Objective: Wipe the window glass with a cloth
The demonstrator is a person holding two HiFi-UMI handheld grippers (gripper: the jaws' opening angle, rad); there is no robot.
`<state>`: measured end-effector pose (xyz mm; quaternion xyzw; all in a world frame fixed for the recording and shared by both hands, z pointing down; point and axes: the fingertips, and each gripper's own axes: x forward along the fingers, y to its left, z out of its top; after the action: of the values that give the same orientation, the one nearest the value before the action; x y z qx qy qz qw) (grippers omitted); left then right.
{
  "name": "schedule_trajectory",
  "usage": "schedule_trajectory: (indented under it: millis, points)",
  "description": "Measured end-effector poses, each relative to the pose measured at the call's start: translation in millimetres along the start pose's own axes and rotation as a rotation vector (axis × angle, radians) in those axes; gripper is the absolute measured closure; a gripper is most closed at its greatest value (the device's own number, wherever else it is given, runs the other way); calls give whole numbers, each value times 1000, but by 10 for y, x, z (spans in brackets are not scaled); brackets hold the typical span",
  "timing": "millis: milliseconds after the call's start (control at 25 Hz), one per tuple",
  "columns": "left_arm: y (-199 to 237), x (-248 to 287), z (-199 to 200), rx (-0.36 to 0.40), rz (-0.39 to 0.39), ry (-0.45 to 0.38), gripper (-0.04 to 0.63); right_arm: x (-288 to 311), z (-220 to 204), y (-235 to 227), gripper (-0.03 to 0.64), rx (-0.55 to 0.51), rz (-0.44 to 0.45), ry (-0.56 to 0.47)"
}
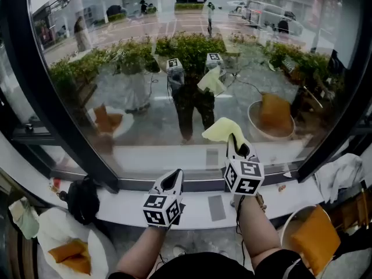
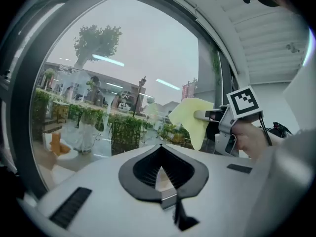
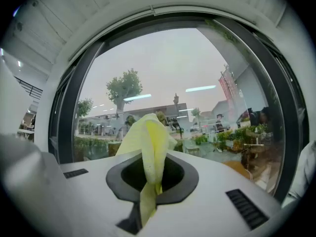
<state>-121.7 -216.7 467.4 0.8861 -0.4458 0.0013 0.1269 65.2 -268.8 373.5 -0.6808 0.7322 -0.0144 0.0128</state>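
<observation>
Left tool (image 2: 159, 148) pressed together | right tool (image 3: 154, 179) pinches cloth (image 3: 148, 137) | head view: window glass (image 1: 145, 68) ahead

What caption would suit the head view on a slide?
The right gripper holds a yellow cloth up before the window glass; the left gripper, shut and empty, sits lower beside it.

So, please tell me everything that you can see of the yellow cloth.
The yellow cloth is thin, soft-looking, pale yellow fabric, plain and crumpled. The right gripper is shut on its lower part. One end hangs below the jaws, and the rest stands up in a loose folded peak. It is held up in front of the window glass. Only the gripper visibly touches it; whether it reaches the glass cannot be told.
</observation>
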Motion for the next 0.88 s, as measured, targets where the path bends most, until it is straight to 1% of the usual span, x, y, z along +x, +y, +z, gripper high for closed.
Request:
schedule_trajectory:
  millis: [120,160,320,360,480,560,880]
  points:
    - [-275,107,-84,-4,-2,12,589,-193,-140,-338,584,9,-13,24]
    - [-311,113,-93,-6,-3,13,589,-245,-179,-381,584,11,-14,30]
    - [-211,-6,-78,-17,-16,15,589,-397,-309,-201,584,5,-17,60]
    - [-312,9,-109,-17,-20,18,589,-483,-348,-275,584,8,-17,67]
    - [-872,175,-269,-10,-23,29,589,-807,-470,-780,584,31,-13,81]
    - [-1132,248,-357,-8,-21,37,589,-966,-537,-1008,584,47,-6,89]
    - [-1569,262,-552,-10,-9,49,589,-1354,-708,-1240,584,53,39,116]
